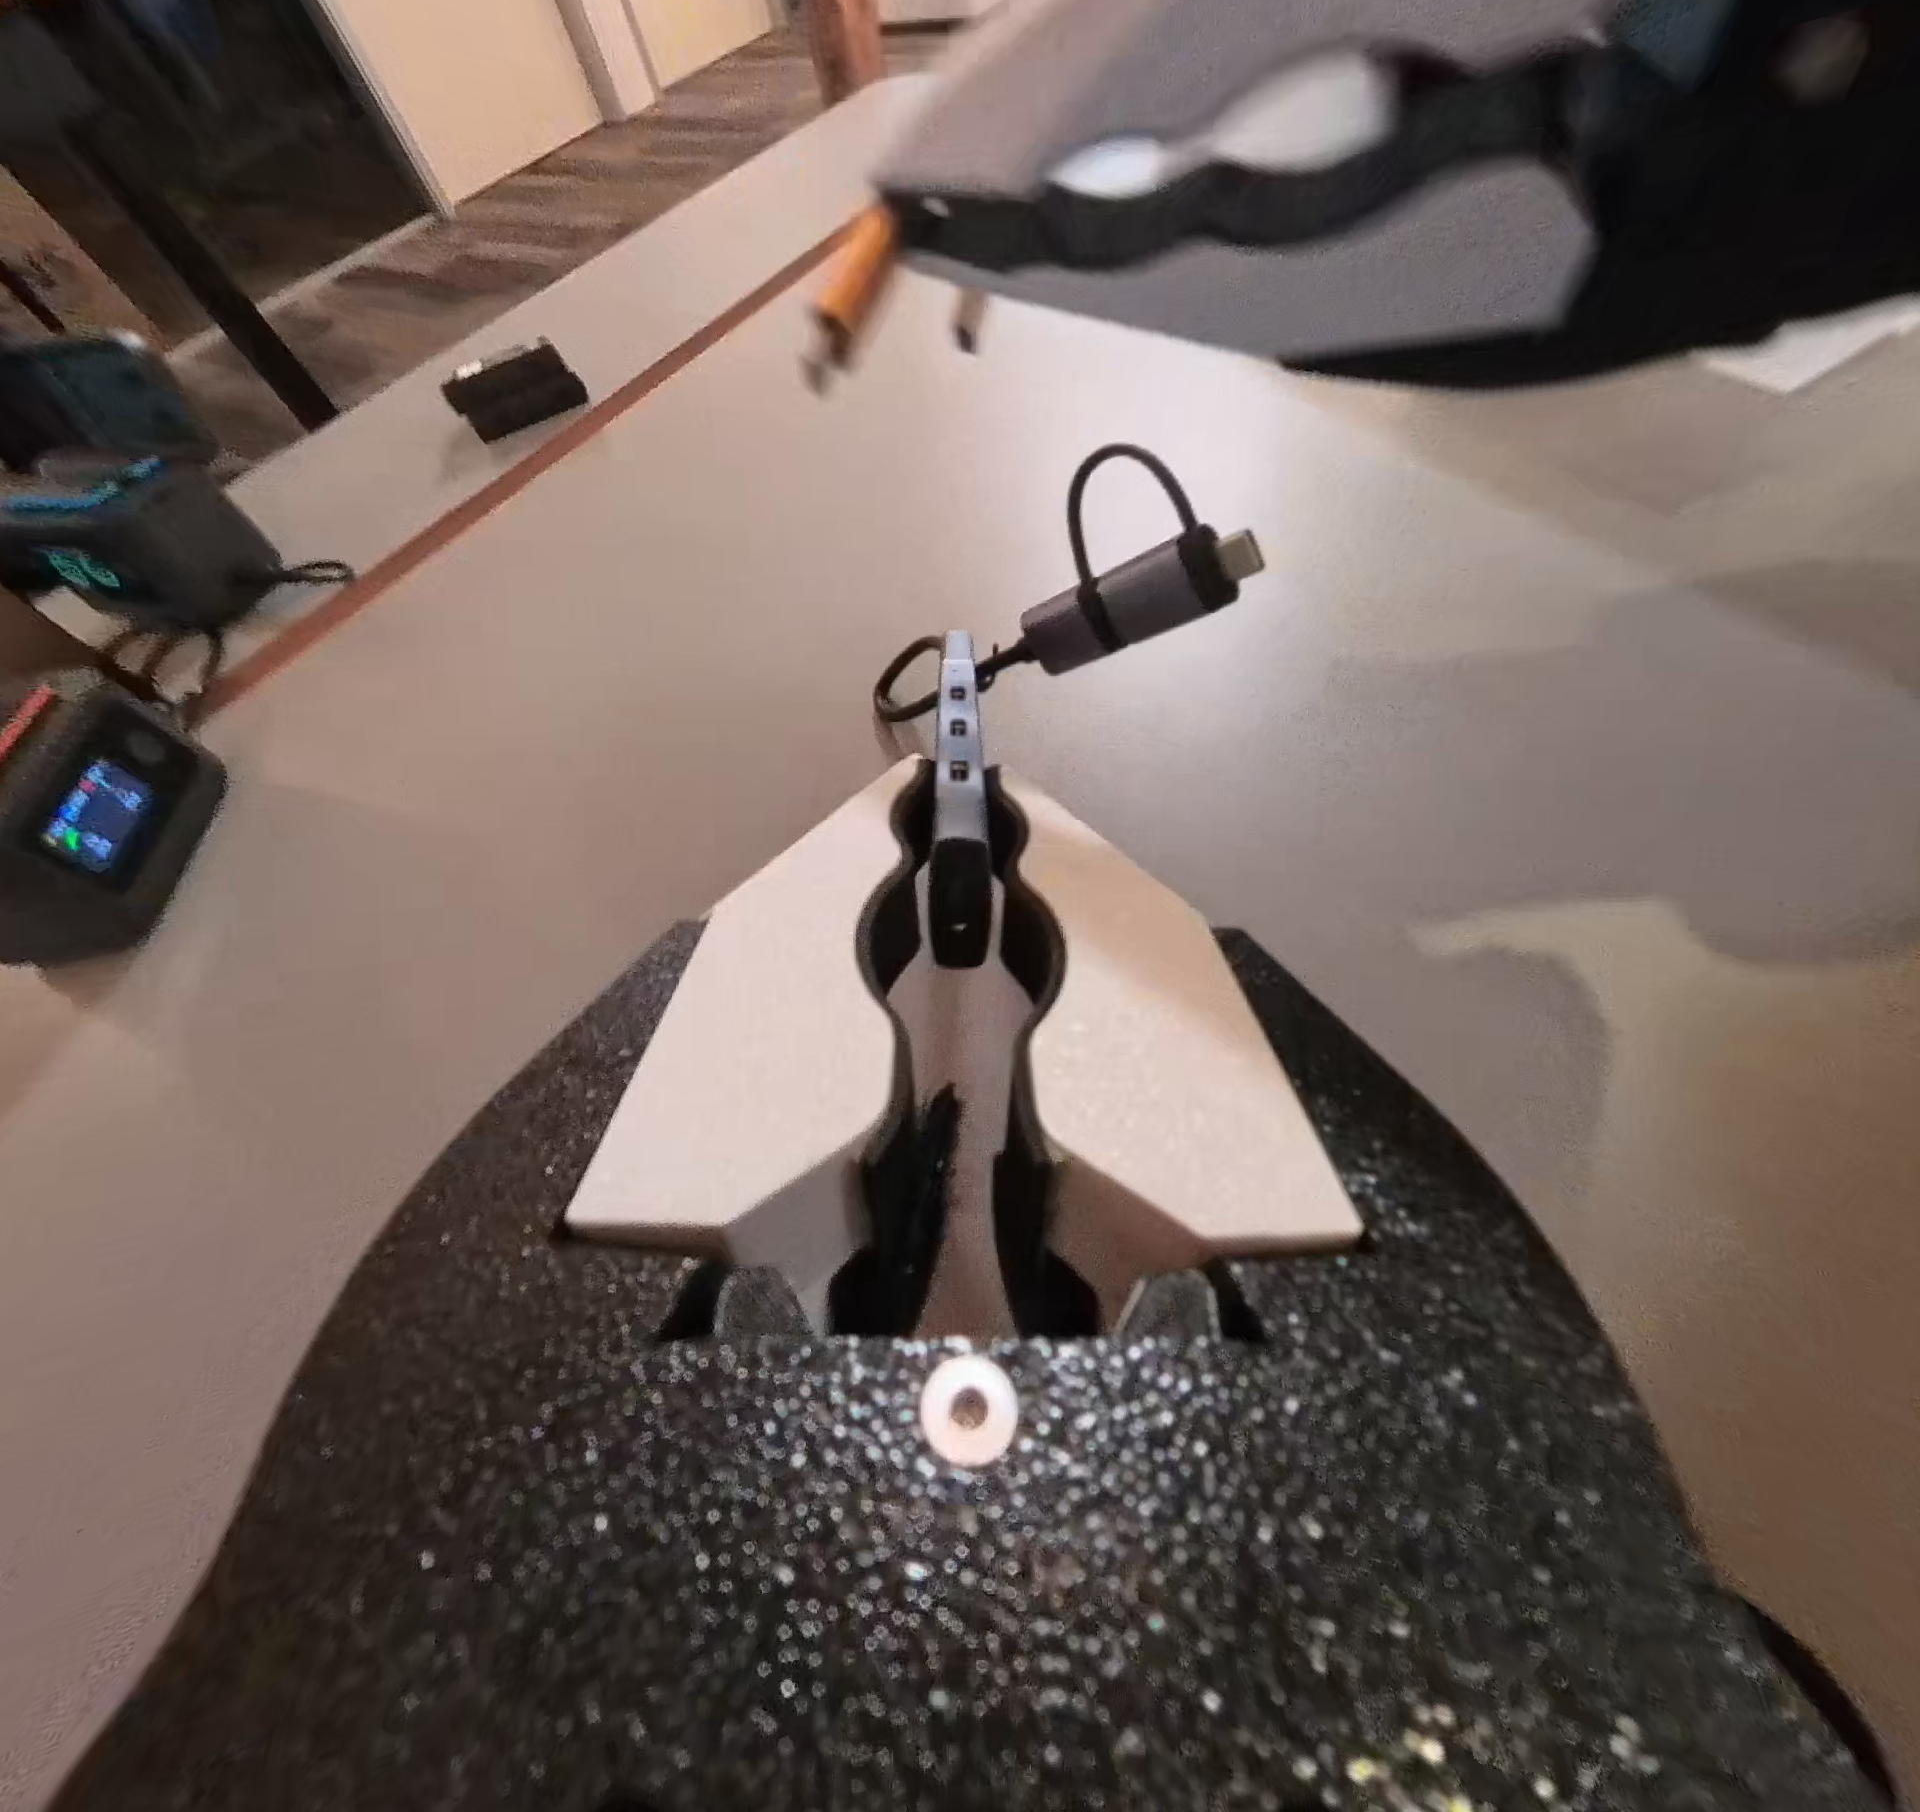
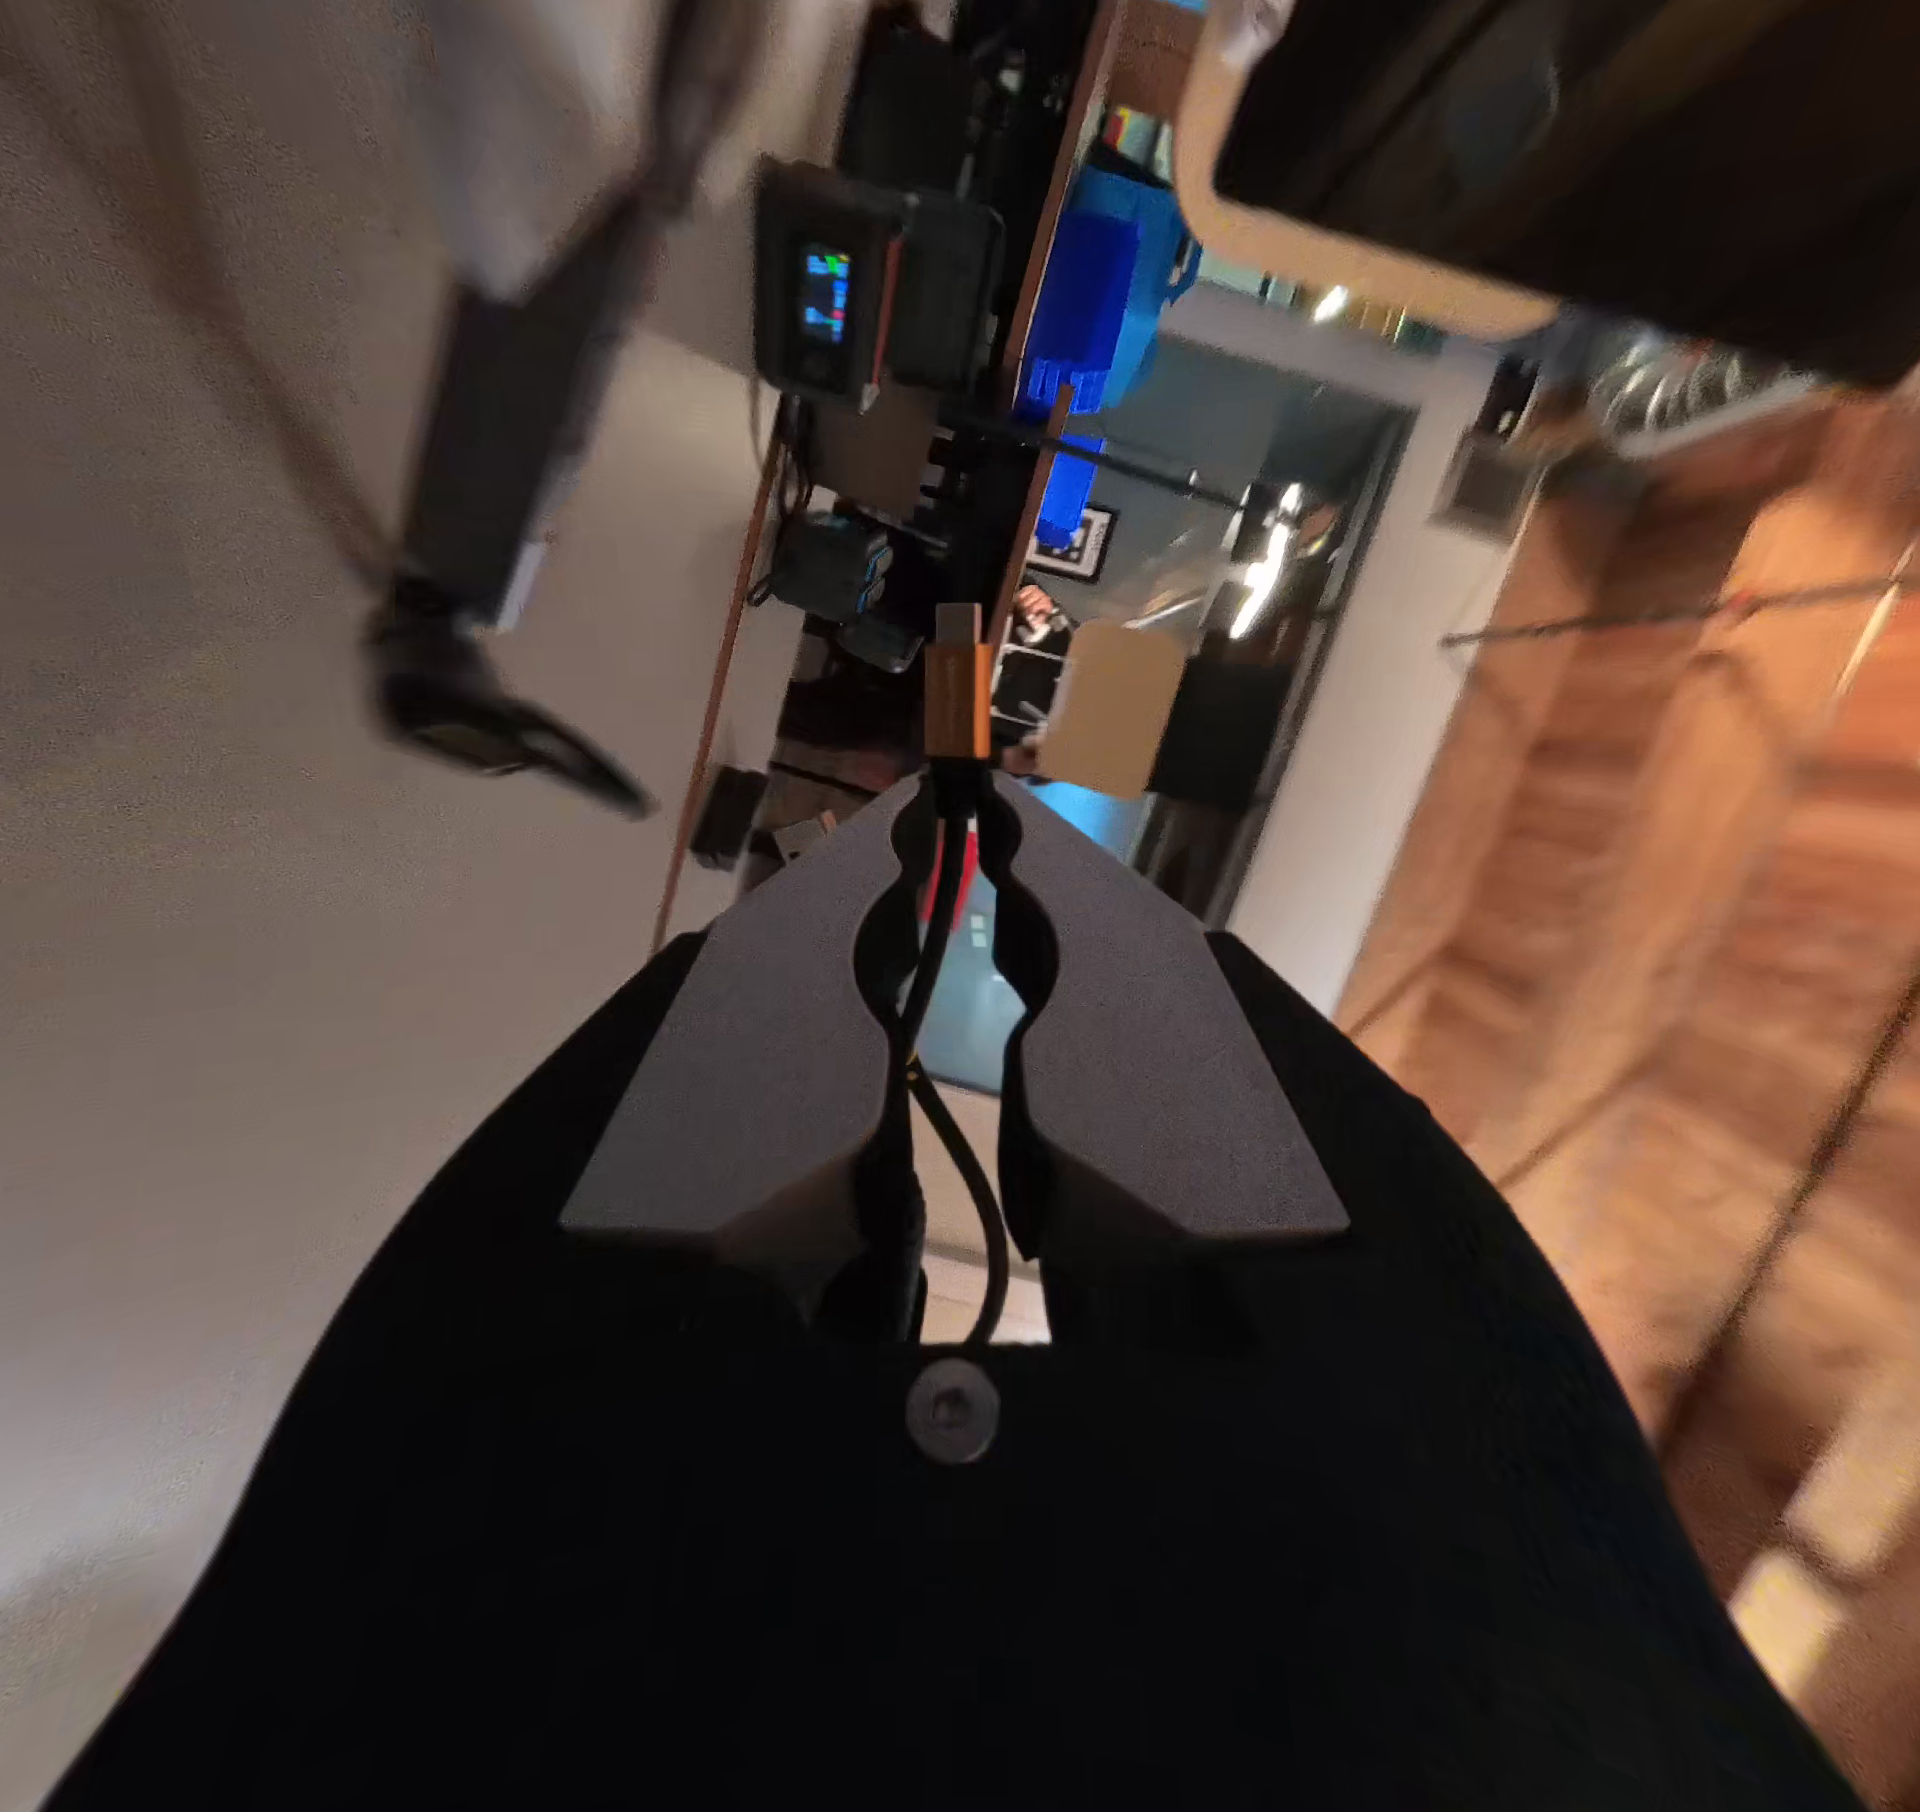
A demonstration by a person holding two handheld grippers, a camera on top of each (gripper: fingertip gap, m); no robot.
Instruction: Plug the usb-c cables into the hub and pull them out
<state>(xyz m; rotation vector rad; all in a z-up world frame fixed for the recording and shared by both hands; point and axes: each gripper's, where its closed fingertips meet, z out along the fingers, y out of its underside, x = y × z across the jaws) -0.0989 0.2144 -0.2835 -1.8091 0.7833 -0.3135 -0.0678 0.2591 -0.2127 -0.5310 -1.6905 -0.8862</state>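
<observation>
Left wrist view: you have one hub [image 1: 958, 723] pinched tight in your left hand-held gripper [image 1: 956, 775], above the pale worktop [image 1: 1455, 723]. Its one short cable plug [image 1: 1132, 593] sticks out far right. Your right hand-held gripper [image 2: 951, 786] is closed on two cables, one with an orange plug [image 2: 958, 697]. One small screen box [image 1: 99, 817] sits left. A wood floor [image 1: 582, 193] lies beyond.

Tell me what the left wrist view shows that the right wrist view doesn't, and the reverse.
Only the left wrist view shows the hub clamped edge-on in the left gripper, with its grey adapter plug dangling free above the table. Only the right wrist view shows the cable running back between the right gripper's fingers. Both show the orange plug held by the right gripper, unplugged, and the screen device.
</observation>
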